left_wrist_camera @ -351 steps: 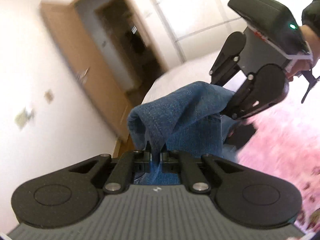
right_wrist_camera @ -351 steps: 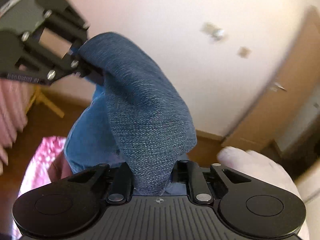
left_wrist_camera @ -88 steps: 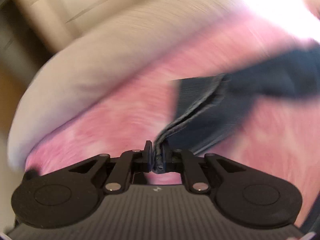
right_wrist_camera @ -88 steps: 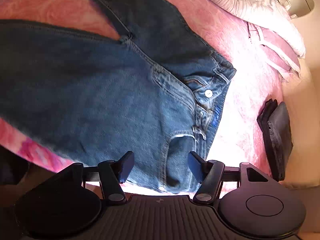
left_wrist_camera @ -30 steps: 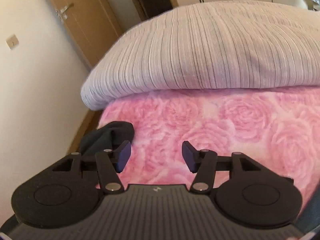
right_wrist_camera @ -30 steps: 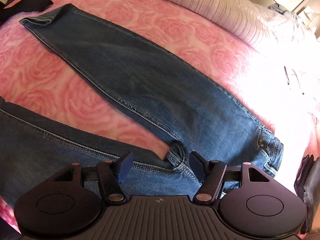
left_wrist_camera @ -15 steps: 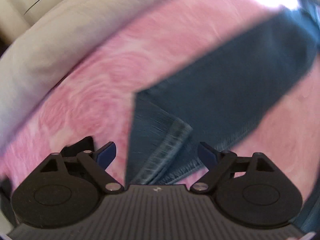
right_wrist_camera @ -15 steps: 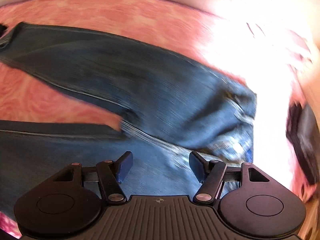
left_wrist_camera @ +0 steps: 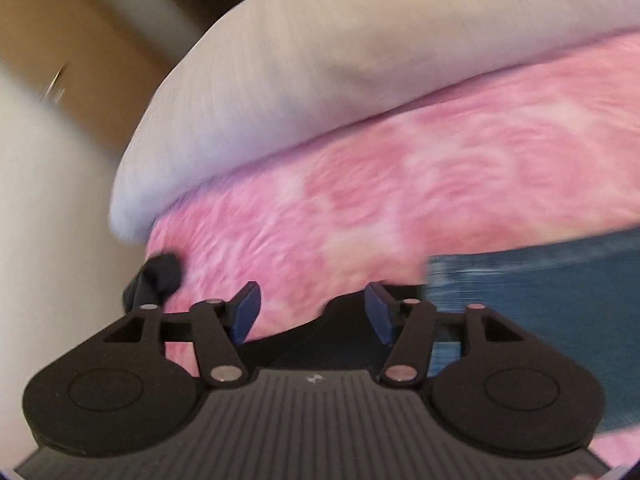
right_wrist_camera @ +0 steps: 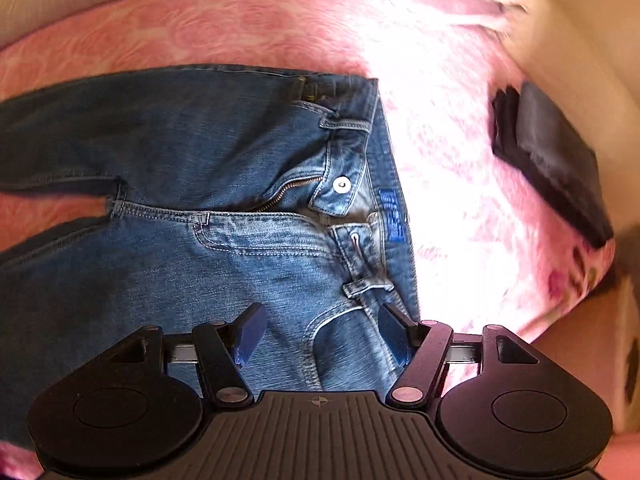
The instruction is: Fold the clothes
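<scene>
Blue jeans lie flat on the pink rose-print bedcover, front up, fly open, waistband to the right and both legs running left. My right gripper is open and empty, hovering over the near hip pocket by the waistband. In the left wrist view, a leg end of the jeans lies to the right. My left gripper is open and empty above the bedcover, just left of that leg's hem.
A grey striped pillow lies along the far side of the bed. A small dark cloth sits at the bed's left edge. A folded dark garment lies at the right end of the bed. A wooden door stands beyond.
The left gripper has swung left off the jeans leg toward the bed edge. The right gripper has moved right along the jeans to the waistband. Both stay open.
</scene>
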Demonstrator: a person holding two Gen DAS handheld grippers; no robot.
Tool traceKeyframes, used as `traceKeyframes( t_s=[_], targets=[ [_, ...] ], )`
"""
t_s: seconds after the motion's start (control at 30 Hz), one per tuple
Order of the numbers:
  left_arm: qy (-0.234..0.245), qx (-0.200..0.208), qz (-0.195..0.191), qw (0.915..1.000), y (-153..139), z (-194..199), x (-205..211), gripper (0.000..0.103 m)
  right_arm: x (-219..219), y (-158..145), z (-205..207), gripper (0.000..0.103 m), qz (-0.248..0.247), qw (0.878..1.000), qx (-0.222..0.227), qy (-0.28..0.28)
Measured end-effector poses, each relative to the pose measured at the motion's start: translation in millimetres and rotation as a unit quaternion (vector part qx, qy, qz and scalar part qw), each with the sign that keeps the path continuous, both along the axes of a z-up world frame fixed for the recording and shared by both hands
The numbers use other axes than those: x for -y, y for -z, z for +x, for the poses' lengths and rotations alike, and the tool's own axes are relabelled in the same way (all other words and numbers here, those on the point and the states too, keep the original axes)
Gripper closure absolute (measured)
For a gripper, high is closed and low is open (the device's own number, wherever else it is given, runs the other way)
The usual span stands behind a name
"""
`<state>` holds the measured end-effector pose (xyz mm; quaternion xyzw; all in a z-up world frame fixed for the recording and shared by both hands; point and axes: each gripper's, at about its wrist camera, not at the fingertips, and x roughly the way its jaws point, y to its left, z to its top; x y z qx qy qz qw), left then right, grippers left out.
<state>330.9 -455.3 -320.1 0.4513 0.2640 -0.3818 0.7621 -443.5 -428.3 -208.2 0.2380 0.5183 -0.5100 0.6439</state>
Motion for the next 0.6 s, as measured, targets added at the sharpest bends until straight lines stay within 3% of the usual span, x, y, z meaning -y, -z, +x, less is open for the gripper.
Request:
traceKeyframes(
  t_s=[0.13,0.23,0.33,0.47,0.53,0.6],
  targets=[
    [0.097,-0.079,-0.009,0.9921,-6.7,-91.8,11.7,0.046,9.0,-0.4,-8.8,0.037,-0.008,0.999,0.035,0.008],
    [0.179,-0.153,-0.013,0.9718,-10.2,-185.9,19.0,0.044,30.9,-0.6,-24.4,0.037,-0.014,0.997,0.078,0.0],
    [0.266,-0.211,-0.016,0.9403,-13.6,-288.3,22.3,0.043,69.5,14.9,-48.3,0.037,0.002,0.992,0.123,-0.018],
    [0.405,-0.255,-0.006,0.878,-10.1,-434.1,29.6,0.043,123.8,44.5,-84.7,0.038,0.045,0.982,0.181,-0.033],
    [0.455,-0.262,0.002,0.851,-4.8,-494.4,42.2,0.043,145.4,53.8,-104.7,0.038,0.07,0.972,0.223,-0.031],
    [0.48,-0.269,0.014,0.8351,1.9,-540.8,64.4,0.044,156.6,61.4,-121.5,0.038,0.098,0.963,0.25,-0.035]
  ],
)
